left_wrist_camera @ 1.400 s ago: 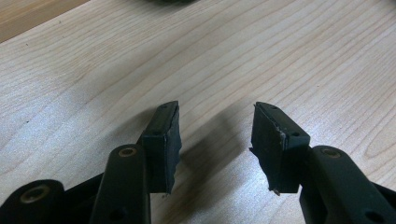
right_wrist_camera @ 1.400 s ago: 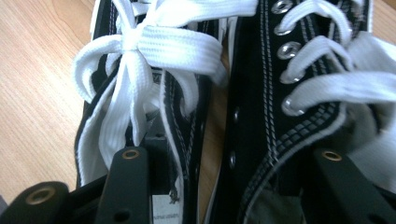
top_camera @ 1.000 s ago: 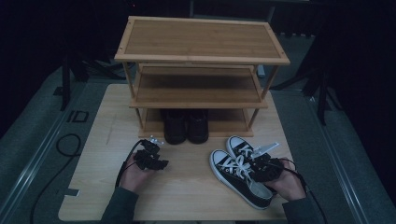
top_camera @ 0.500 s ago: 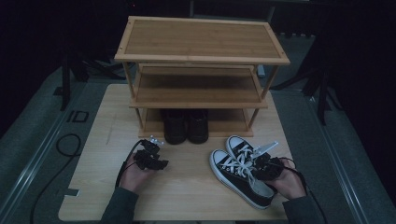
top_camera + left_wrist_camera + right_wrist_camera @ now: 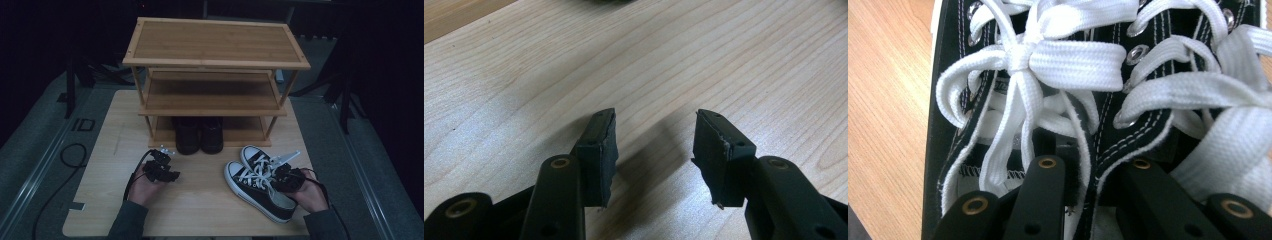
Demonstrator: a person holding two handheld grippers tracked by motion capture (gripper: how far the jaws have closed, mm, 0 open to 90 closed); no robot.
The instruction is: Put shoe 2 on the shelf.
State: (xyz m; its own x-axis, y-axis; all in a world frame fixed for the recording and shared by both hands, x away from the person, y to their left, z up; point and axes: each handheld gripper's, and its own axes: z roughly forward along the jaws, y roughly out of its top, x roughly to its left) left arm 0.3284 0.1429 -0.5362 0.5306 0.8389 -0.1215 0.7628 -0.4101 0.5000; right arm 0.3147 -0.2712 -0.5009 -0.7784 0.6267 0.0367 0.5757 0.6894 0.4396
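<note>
A pair of black canvas sneakers with white laces lies at the table's right front, the nearer one [image 5: 252, 192] beside the farther one [image 5: 258, 159]. My right gripper [image 5: 283, 179] sits over their collars. In the right gripper view its jaws [image 5: 1088, 160] reach into the two shoe openings, and the adjoining side walls [image 5: 1108, 145] are pinched between them. These jaws have just been closing on that canvas. My left gripper [image 5: 161, 168] rests at the left front. It stands open over bare wood [image 5: 656, 132] with nothing between its pads.
A three-tier bamboo shoe rack [image 5: 215, 55] stands at the back of the wooden table [image 5: 200, 215]. A pair of black shoes [image 5: 200, 136] sits on its lowest shelf. A black cable [image 5: 70, 155] lies off the table's left edge.
Both hands stay where they were. The right gripper has settled a little tighter onto the sneakers' collars; the left gripper looks the same.
</note>
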